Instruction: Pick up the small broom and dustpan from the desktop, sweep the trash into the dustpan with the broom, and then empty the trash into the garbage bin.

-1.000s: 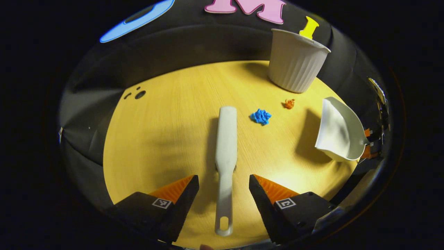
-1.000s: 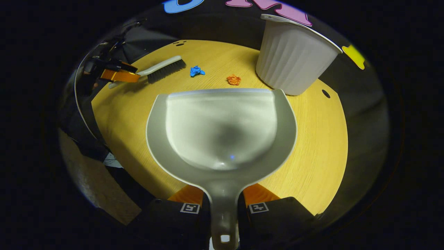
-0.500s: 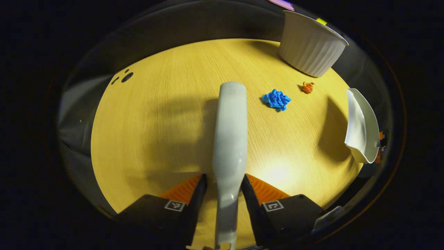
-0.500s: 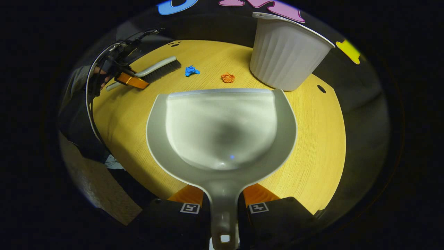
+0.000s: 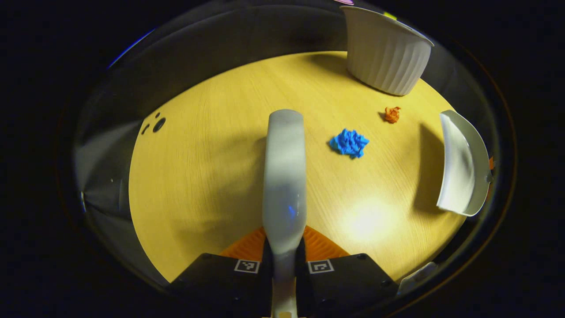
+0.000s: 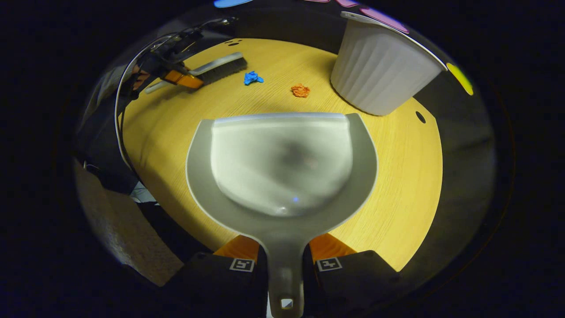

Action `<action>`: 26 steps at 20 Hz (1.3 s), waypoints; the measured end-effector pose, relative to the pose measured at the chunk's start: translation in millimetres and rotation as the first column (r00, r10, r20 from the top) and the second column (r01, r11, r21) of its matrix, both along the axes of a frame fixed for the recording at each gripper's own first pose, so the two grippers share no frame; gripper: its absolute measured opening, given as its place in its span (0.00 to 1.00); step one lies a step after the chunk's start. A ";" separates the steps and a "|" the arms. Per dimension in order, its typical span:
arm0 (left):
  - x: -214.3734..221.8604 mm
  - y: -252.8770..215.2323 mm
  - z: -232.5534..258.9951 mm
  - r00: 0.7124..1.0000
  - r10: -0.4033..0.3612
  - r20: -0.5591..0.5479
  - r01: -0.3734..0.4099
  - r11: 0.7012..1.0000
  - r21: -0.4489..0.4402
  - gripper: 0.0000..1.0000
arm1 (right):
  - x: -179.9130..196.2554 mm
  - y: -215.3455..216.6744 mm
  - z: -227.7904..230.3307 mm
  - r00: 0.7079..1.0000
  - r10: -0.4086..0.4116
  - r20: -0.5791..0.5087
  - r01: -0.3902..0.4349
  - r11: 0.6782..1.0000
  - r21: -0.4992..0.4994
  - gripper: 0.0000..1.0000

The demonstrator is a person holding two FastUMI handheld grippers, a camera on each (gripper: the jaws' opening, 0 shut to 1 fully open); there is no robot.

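The left hand-held gripper [image 5: 284,260] squeezes the broom [image 5: 284,176]; a hard swipe could fling the blue scrap [image 5: 349,142], at 2 o'clock, past the dustpan [image 5: 461,163]

A light wood-grain worktop [image 5: 212,176] with small dark holes [image 5: 159,124] near its far edge; black cloth [image 5: 247,48] hangs behind it.
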State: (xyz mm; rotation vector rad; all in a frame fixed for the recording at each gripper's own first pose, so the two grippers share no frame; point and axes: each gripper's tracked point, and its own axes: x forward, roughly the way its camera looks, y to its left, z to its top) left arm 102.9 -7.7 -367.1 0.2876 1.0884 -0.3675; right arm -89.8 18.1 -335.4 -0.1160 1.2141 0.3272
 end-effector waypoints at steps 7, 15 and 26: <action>22.9 -42.6 -7.7 0.995 -0.094 -0.025 0.095 0.994 0.052 0.25 | 12.9 -3.9 -13.6 0.996 0.053 -0.070 -0.055 0.998 -0.027 0.41; 0.1 -115.7 -2.6 0.966 -0.250 -0.070 0.248 0.968 -0.032 0.25 | 21.8 -6.8 -22.0 0.993 0.092 -0.071 -0.093 0.996 -0.003 0.36; -68.5 -187.0 9.6 0.918 -0.349 -0.188 0.289 0.914 -0.285 0.22 | 27.8 -7.5 -34.4 0.994 0.106 -0.028 -0.104 0.993 0.056 0.36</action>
